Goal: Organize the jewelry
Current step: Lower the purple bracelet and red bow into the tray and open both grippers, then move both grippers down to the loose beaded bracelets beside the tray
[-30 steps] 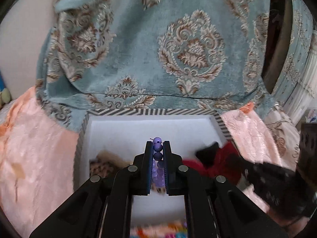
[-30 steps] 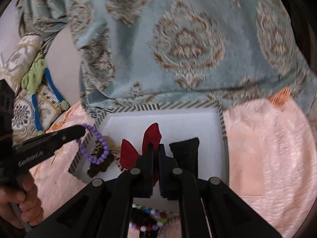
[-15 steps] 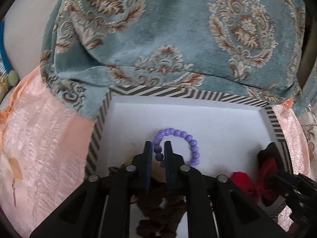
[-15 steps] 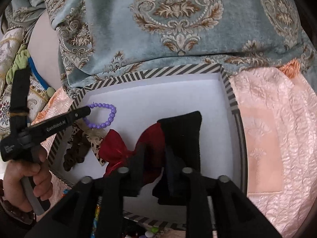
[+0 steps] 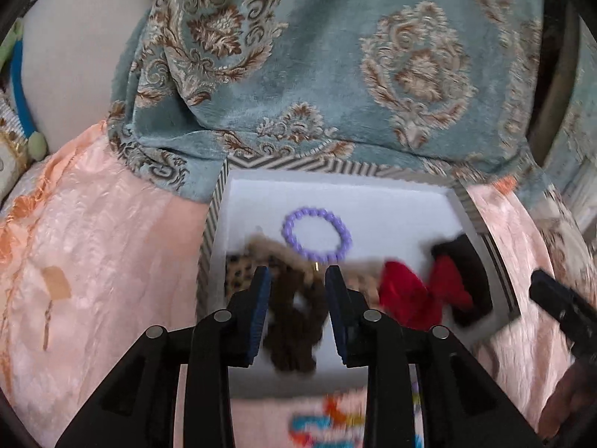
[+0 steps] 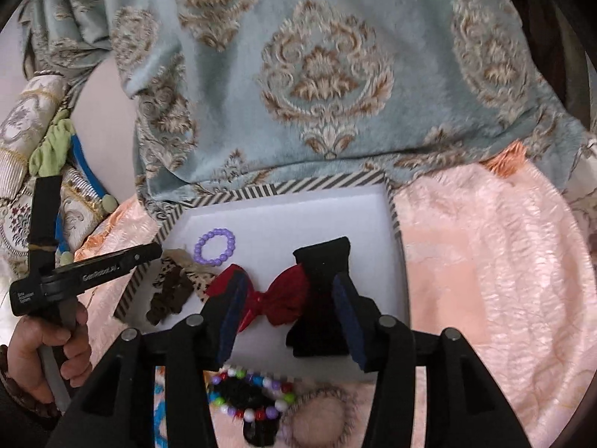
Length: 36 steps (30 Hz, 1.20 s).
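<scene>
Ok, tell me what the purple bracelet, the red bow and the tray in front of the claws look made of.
Purple bracelet: smooth round beads, probably plastic.
Red bow: shiny, creased fabric, satin-like.
Tray: likely cardboard with a striped printed rim; its matte white floor looks like foam or paper.

A purple bead bracelet (image 5: 316,234) is lying flat as an open ring on the white floor of a striped-rimmed box (image 5: 298,164), towards its back left. Just beside it, a leopard-print scrunchie (image 5: 238,274) and a brown one (image 5: 294,321) are being kept, while a red bow (image 6: 278,298) is resting against a black piece (image 6: 322,298) on the right.
</scene>
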Each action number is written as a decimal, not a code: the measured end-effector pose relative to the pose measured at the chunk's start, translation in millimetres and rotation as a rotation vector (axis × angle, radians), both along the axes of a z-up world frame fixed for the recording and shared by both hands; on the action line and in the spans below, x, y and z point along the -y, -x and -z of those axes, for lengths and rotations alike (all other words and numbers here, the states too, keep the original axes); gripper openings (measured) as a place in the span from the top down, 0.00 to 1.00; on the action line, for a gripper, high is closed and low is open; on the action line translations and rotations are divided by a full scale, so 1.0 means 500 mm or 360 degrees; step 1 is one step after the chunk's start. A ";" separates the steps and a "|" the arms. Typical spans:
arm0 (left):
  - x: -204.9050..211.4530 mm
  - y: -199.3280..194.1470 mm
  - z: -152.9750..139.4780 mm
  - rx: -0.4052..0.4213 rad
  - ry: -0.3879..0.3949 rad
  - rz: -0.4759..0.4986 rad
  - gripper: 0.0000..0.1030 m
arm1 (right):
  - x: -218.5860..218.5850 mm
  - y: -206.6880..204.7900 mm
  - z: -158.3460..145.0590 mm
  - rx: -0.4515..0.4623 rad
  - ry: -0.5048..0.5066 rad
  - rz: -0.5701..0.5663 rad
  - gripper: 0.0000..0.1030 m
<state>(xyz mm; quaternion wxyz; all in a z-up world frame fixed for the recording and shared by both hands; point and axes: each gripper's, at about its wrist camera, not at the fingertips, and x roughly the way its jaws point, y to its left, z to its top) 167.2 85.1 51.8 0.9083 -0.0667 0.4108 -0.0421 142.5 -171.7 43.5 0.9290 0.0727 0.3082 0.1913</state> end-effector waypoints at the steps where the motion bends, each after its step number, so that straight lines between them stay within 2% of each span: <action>1: -0.001 0.022 0.003 -0.0007 0.0002 0.0012 0.87 | 0.000 0.016 -0.003 0.0015 0.0015 -0.0016 0.51; 4: 0.003 0.075 0.017 -0.0040 0.0015 0.0041 0.87 | 0.002 0.076 0.000 0.0030 0.0002 -0.0079 0.51; 8: 0.013 0.135 0.042 -0.0091 -0.0019 0.0063 0.87 | -0.038 0.137 0.043 -0.0100 -0.0077 -0.0307 0.51; 11: 0.014 0.150 0.062 -0.0136 -0.0028 0.0064 0.87 | -0.103 0.155 0.084 -0.0209 0.0034 -0.0485 0.52; 14: 0.014 0.149 0.084 -0.0184 -0.0049 0.0079 0.87 | -0.147 0.158 0.119 -0.0260 0.0184 -0.0555 0.54; 18: 0.013 0.138 0.119 -0.0270 -0.0070 0.0074 0.87 | -0.169 0.149 0.162 -0.0361 0.0253 -0.0573 0.58; 20: 0.018 0.138 0.130 -0.0288 -0.0094 0.0085 0.87 | -0.173 0.155 0.166 -0.0327 0.0298 -0.0585 0.59; 22: 0.028 0.140 0.135 -0.0288 -0.0135 0.0111 0.87 | -0.173 0.158 0.165 -0.0330 0.0309 -0.0603 0.65; 24: 0.039 0.142 0.141 -0.0283 -0.0189 0.0139 0.87 | -0.170 0.159 0.167 -0.0334 0.0312 -0.0610 0.85; 25: 0.045 0.143 0.145 -0.0280 -0.0222 0.0155 0.87 | -0.169 0.159 0.168 -0.0340 0.0333 -0.0600 0.90; 27: 0.053 0.145 0.148 -0.0270 -0.0259 0.0174 0.87 | -0.167 0.161 0.165 -0.0344 0.0335 -0.0607 0.91; 29: 0.052 0.146 0.147 -0.0271 -0.0241 0.0191 0.89 | -0.165 0.161 0.159 -0.0338 0.0347 -0.0607 0.92; 31: 0.052 0.150 0.147 -0.0267 -0.0209 0.0225 0.99 | -0.164 0.159 0.154 -0.0336 0.0345 -0.0603 0.92; 36: 0.051 0.160 0.130 -0.0253 -0.0144 0.0264 1.00 | -0.136 0.170 0.118 -0.0278 0.0282 -0.0566 0.92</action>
